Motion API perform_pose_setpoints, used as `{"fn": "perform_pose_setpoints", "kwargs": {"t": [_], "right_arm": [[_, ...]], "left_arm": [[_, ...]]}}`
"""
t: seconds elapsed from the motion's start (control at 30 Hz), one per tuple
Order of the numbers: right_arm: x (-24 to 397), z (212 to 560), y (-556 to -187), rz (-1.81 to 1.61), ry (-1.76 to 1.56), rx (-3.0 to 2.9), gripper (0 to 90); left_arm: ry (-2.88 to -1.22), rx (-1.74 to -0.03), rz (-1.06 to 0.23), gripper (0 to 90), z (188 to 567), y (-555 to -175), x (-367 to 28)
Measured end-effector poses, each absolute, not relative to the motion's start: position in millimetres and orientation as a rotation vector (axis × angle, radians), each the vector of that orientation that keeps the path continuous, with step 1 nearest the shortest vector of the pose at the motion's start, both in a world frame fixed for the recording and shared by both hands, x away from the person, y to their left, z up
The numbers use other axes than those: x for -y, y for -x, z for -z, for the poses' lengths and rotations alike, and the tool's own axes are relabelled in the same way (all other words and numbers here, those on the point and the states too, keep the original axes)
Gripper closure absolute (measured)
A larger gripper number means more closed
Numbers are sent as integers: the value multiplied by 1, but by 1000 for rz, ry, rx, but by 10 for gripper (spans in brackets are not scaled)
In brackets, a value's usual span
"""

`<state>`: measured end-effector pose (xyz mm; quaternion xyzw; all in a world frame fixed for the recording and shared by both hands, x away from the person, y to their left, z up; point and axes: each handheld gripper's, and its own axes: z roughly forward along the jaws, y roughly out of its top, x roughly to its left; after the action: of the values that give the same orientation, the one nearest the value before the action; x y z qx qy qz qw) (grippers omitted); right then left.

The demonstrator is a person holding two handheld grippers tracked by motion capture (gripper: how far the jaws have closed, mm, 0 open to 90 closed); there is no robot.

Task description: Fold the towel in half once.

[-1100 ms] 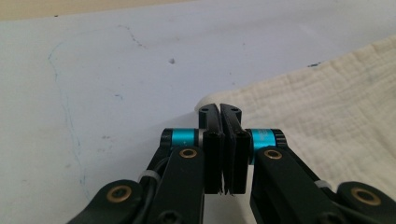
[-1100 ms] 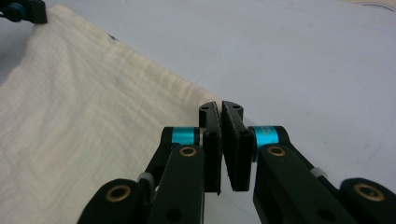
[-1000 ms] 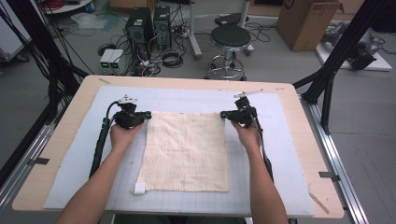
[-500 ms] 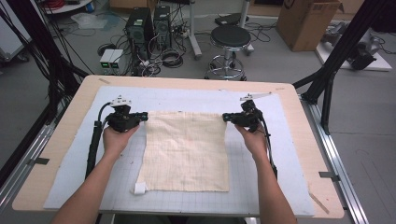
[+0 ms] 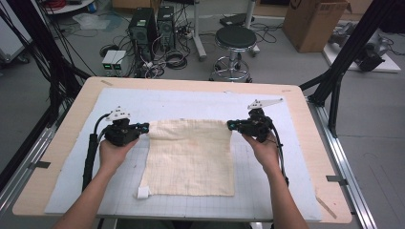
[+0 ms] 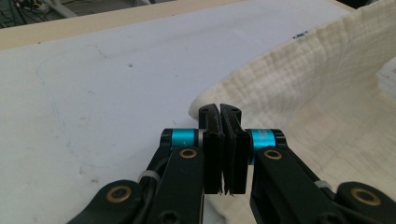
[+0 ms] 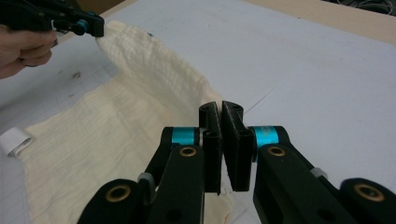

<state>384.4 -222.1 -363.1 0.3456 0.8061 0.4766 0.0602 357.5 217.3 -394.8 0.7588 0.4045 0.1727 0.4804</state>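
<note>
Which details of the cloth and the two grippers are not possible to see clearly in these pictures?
- Cloth corners: in both gripper views the shut jaws cover the pinched fabric, so how much is gripped is unclear.
- White tag: too small in the high view to read; in the right gripper view the picture's left edge cuts it.
- Left gripper and right gripper: the bottom edge cuts off their bodies.
- Cloth underside: hidden by the cloth itself.

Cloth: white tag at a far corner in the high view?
No, the white tag sits at the cloth's near left corner, toward the person.
</note>
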Motion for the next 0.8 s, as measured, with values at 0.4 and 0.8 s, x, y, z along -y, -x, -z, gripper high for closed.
{"fn": "perform_pose_setpoints", "kwargs": {"t": [0.4,0.8], "right_arm": [[229,382,-356,-1438,-1027,-2478,868],[231,389,-325,-1441,-963,-2491,868]], "left_arm": [[-1874,-925,-403,873,402,-325,-222],[-1887,-864,-382,873,406,-293,-223]]}}
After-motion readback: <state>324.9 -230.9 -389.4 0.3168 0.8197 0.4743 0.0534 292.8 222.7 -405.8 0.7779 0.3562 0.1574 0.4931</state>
